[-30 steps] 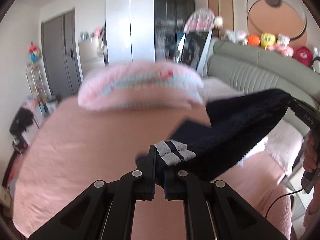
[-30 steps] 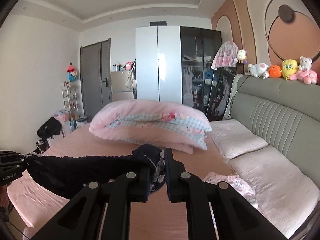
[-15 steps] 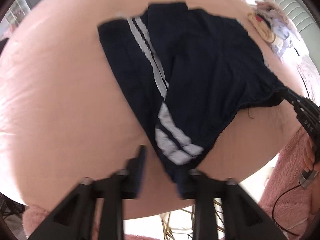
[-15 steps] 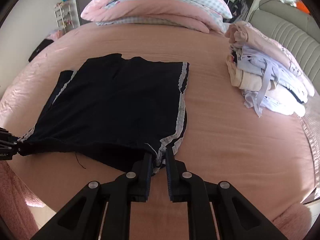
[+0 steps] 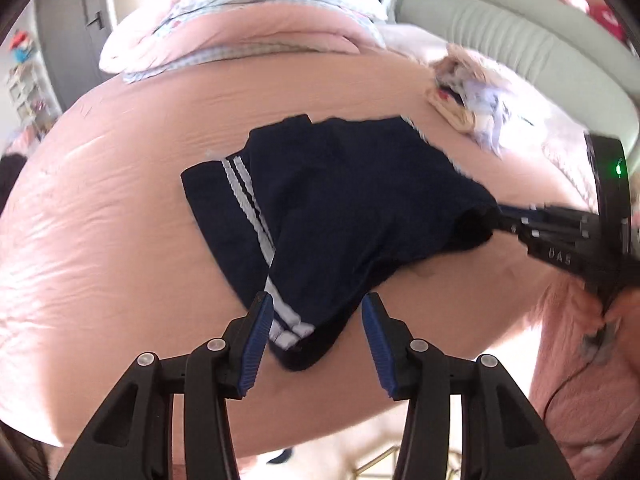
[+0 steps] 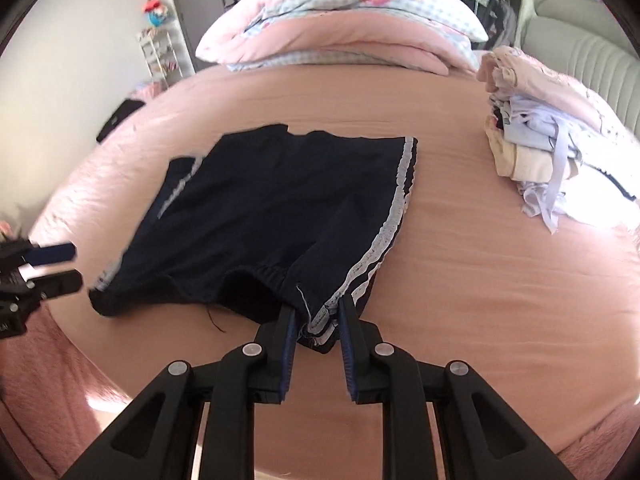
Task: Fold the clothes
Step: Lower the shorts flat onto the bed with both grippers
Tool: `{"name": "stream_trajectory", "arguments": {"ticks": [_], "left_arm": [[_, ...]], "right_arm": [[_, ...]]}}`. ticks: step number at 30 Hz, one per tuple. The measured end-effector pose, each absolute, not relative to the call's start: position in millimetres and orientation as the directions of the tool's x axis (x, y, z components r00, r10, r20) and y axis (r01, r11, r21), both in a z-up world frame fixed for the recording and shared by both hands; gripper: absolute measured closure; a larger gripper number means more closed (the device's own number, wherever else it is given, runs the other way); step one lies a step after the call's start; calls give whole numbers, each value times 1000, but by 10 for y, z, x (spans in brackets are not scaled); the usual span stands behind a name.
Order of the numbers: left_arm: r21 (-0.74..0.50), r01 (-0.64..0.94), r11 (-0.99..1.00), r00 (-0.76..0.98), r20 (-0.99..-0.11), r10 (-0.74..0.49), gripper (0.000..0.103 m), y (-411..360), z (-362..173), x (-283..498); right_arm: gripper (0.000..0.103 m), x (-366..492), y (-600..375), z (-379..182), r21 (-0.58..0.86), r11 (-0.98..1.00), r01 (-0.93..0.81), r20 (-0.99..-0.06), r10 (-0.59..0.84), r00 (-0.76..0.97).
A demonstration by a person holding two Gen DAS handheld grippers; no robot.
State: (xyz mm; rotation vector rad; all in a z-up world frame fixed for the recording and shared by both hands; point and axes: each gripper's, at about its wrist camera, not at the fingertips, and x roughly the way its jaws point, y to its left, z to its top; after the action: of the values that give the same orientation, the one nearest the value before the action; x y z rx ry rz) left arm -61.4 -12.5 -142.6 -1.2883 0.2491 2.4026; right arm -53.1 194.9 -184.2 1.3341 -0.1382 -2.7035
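Note:
Dark navy shorts [image 6: 280, 216] with white side stripes lie spread flat on the pink bed [image 6: 460, 280], waistband toward me; they also show in the left wrist view [image 5: 352, 208]. My left gripper [image 5: 316, 320] is open, its fingers either side of the waistband's left corner, and it shows at the left edge of the right wrist view [image 6: 56, 268]. My right gripper [image 6: 318, 316] is open a little around the waistband's right corner; it also shows in the left wrist view [image 5: 508, 220].
A stack of folded pale clothes [image 6: 532, 136] sits on the bed to the right. A folded pink quilt [image 6: 340, 28] lies at the far end. A grey padded headboard [image 5: 500, 36] runs along the right. The bed's near edge is just below the grippers.
The shorts were lowered from the air onto the bed and laid flat. Both grippers have since opened and let go of the waistband corners.

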Motion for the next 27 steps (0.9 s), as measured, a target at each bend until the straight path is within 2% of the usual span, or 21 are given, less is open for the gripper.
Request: {"name": "stream_trajectory", "arguments": {"ticks": [1,2,3,6,9,14,16,19,20,23,24,27], "left_arm": [[-23,-424,-905,-500,-828,255,66,-98,-1482,-645],[-10,-427,-904,-494,-835,242,88,-35,-1564,-698],[-23,-439,-898,-463,-851,247,98,19,-1673,-757],[-66,-479,-875,-378,-884,274,98,151,-1891,-867],[-35,-470,-882,-381,-893,238,98,211,-2021,-899],[134,-315,-940,-387,-922,-2,97,-63,-2164,-1036],[103,-286,-953,-369,-929,10,97,-236,-2107,-1046],[-6,-265,-964,-384,-917,111,97,-375,-1966,-1034],[-7,-262,-965,-379,-919,110,97,-362,-1991,-1048],[-13,-255,-967,-364,-925,109,97,-322,-2067,-1088],[-15,-253,-967,-360,-927,108,97,-309,-2093,-1102],[-20,-246,-969,-345,-933,107,97,-270,-2169,-1143]], "right_arm": [[84,-541,1969,-1849,134,-990,53,-785,-139,-604],[84,-560,1977,-1871,128,-991,42,-788,-127,-602],[84,-579,1986,-1894,122,-992,30,-792,-115,-600],[83,-644,1975,-1969,109,-994,25,-804,-103,-585],[82,-634,1989,-2021,101,-994,29,-813,-99,-574],[73,-598,2157,-1941,229,-969,95,-810,-244,-533],[72,-586,2226,-1845,263,-956,125,-797,-289,-530],[69,-554,2271,-1642,285,-944,168,-768,-329,-549],[67,-546,2289,-1575,296,-940,170,-748,-339,-571],[54,-649,2321,-1563,320,-943,92,-703,-302,-644],[53,-709,2307,-1628,312,-948,64,-705,-276,-653],[54,-938,2114,-2060,167,-986,32,-824,-157,-544]]}}
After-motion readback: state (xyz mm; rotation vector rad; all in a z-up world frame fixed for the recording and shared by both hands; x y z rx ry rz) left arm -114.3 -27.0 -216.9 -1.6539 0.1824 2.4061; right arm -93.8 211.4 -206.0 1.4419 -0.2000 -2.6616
